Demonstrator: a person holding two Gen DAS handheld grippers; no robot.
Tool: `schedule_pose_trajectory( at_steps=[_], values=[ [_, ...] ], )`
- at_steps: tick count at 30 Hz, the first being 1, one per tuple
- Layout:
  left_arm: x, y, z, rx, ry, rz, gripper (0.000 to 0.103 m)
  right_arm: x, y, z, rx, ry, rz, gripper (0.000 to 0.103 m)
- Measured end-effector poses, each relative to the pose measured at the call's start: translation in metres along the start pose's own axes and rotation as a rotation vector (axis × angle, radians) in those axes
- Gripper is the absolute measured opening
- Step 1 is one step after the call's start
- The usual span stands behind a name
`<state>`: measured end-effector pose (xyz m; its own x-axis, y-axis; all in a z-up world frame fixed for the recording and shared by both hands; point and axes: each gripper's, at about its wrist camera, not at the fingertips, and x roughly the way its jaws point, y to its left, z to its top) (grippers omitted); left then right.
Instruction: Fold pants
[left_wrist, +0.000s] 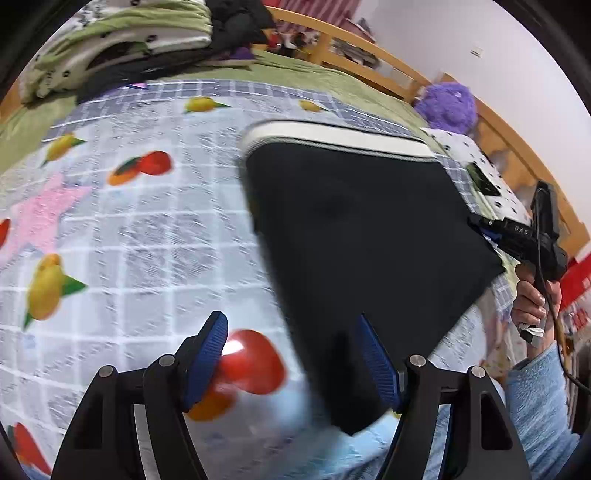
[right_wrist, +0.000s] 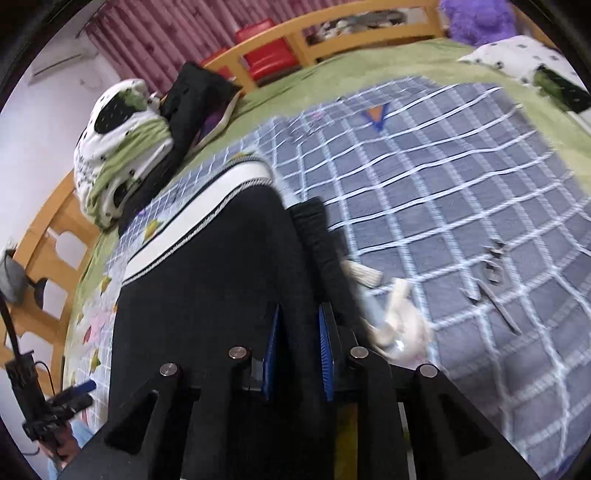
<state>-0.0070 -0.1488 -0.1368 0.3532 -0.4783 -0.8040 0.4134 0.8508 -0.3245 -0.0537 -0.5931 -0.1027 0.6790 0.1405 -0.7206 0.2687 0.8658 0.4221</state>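
The black pants (left_wrist: 362, 236) lie folded on the checked fruit-print sheet (left_wrist: 129, 229), with a white stripe (left_wrist: 332, 134) along the far edge. My left gripper (left_wrist: 291, 350) is open just above the sheet, its right finger over the pants' near corner. My right gripper (right_wrist: 299, 339) is shut on the black fabric (right_wrist: 207, 295) at the pants' right edge; it also shows in the left wrist view (left_wrist: 517, 236), held in a hand. A black waistband (right_wrist: 321, 236) and white drawstring (right_wrist: 391, 317) lie beside it.
A rolled green and white quilt (right_wrist: 114, 155) and dark clothes (right_wrist: 195, 99) sit at the bed's far end. A purple plush toy (left_wrist: 447, 105) and a dotted pillow (left_wrist: 476, 170) lie by the wooden bed rail (left_wrist: 369, 48). The other gripper shows at lower left (right_wrist: 51, 406).
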Motion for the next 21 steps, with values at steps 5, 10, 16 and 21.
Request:
schedule_pose_trajectory(
  at_steps=[5,10,16,21],
  values=[
    [0.021,-0.017,-0.022,0.016,0.054,-0.020,0.070,-0.018,0.008,-0.037,-0.088,-0.023,-0.026,0.023],
    [0.037,-0.027,-0.028,0.037,0.085,0.012,0.073,0.001,0.006,-0.053,-0.114,0.037,-0.116,0.023],
    [0.031,-0.018,0.002,0.000,0.025,0.025,0.073,-0.017,0.006,-0.025,-0.100,-0.015,-0.052,0.039],
    [0.054,-0.006,0.026,-0.072,0.015,0.024,0.071,0.022,0.001,0.005,-0.059,0.028,-0.039,0.042]
  ],
)
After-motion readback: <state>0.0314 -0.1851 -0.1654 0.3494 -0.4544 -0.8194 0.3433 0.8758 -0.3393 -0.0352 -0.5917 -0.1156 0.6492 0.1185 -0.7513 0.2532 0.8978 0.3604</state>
